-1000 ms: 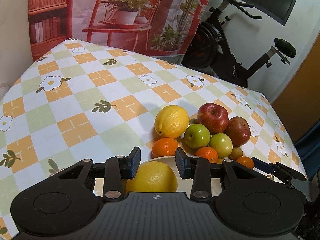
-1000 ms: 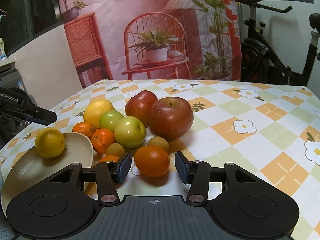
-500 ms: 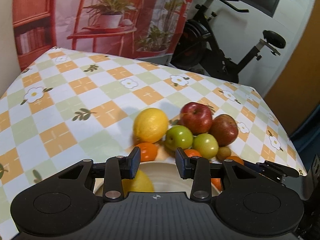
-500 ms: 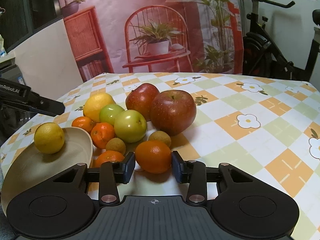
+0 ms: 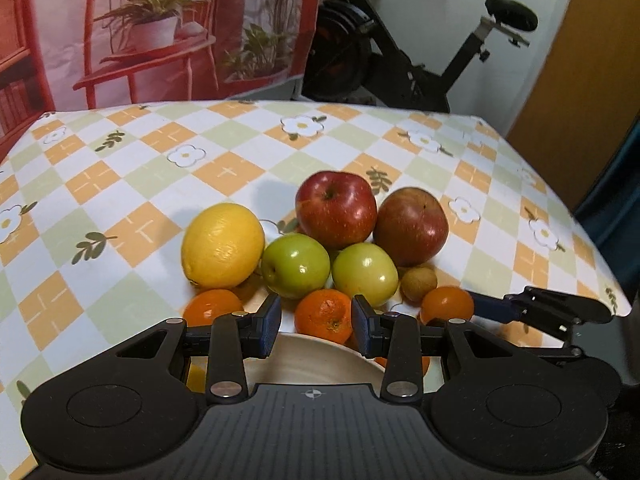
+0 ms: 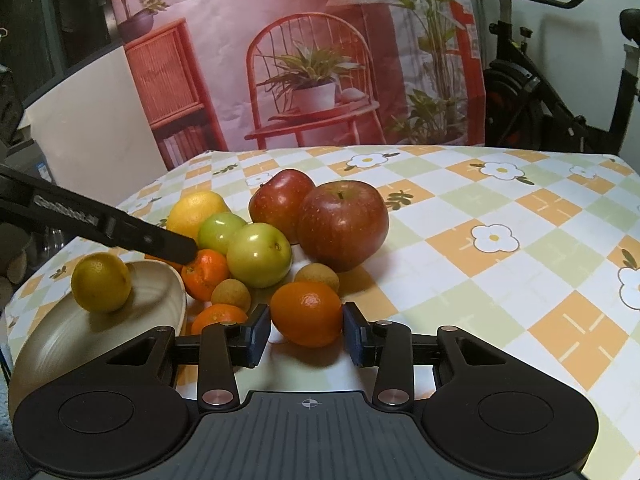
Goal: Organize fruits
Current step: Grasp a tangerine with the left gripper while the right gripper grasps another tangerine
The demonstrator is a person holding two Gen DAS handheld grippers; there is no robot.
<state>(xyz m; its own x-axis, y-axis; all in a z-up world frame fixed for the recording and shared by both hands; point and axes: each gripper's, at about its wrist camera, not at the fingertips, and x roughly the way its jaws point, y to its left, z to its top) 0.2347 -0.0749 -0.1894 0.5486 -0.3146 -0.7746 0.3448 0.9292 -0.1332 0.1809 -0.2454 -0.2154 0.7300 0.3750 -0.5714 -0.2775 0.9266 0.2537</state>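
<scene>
**Two grippers closing in on the tangerines**

A tangerine (image 6: 307,313) is sitting on the counter (image 6: 500,280) at the near edge of the fruit pile, and the right gripper (image 6: 306,334) is bracketing it, its fingers (image 6: 256,334) parted just wider than the fruit and not yet pressing. The left gripper (image 5: 315,325) is hovering over the cream plate (image 6: 100,332), fingers partly open and holding nothing, lined up on a second tangerine (image 5: 325,314) at the plate's rim. One lemon (image 6: 101,281) is already resting on the plate; apples, green fruit and a larger lemon are waiting behind. Judging by this, the pick is under way; next, the right fingers likely need to close gently and lift toward the plate.
</scene>
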